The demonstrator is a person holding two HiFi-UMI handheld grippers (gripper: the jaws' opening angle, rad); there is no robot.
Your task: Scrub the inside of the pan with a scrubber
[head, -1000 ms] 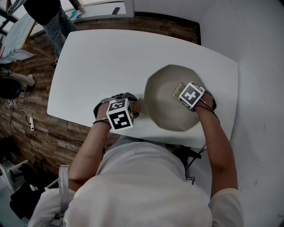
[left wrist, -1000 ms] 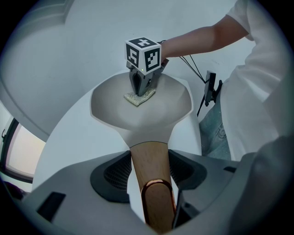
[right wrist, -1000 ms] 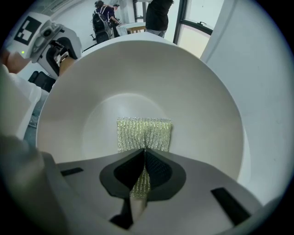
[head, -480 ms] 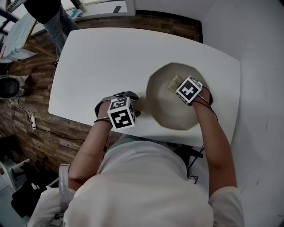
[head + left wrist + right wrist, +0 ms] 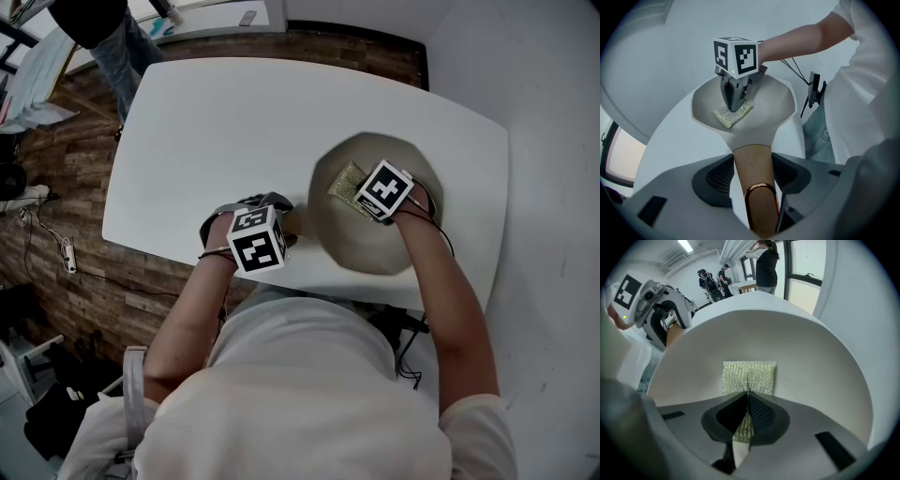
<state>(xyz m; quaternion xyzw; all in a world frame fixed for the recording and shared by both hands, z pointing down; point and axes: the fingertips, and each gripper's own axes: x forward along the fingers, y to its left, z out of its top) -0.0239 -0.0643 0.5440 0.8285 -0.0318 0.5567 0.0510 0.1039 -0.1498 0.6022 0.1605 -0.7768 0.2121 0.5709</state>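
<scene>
Pan [image 5: 367, 242], pale and wide with an angular rim, sits on the right part of the white table [image 5: 216, 131], closer to the near edge than to the far one. Its wooden handle [image 5: 751, 161] sticks out to the left, toward the left tongs [image 5: 752, 176]. These tongs are closed on the handle: the left gripper view shows the dark pads on either side of the wood, with the copper-coloured loop at the handle's end below them. They point steeply down at the table.

Inside the pan lies the scrubber [image 5: 749, 376], a flat rectangle of glittering yellow-green mesh. From the head view it rests on the left, far part of the pan's inner surface, just beside the marker cube [image 5: 382, 191] of the right tongs [image 5: 746, 413]. The right tongs are clamped on the near edge of the scrubber; in the right gripper view the two pads meet on a pinched fold of mesh, and the rest of the pad spreads flat against the pan beyond the tips. The left gripper view shows the same tongs standing nearly upright over the scrubber, pressing it onto the pan's floor, with the person's bare forearm [image 5: 801, 42] reaching in from the right.

Beyond the table's left edge there is wood-patterned floor [image 5: 56, 187]. People [image 5: 766, 263] stand in the far background near windows.
</scene>
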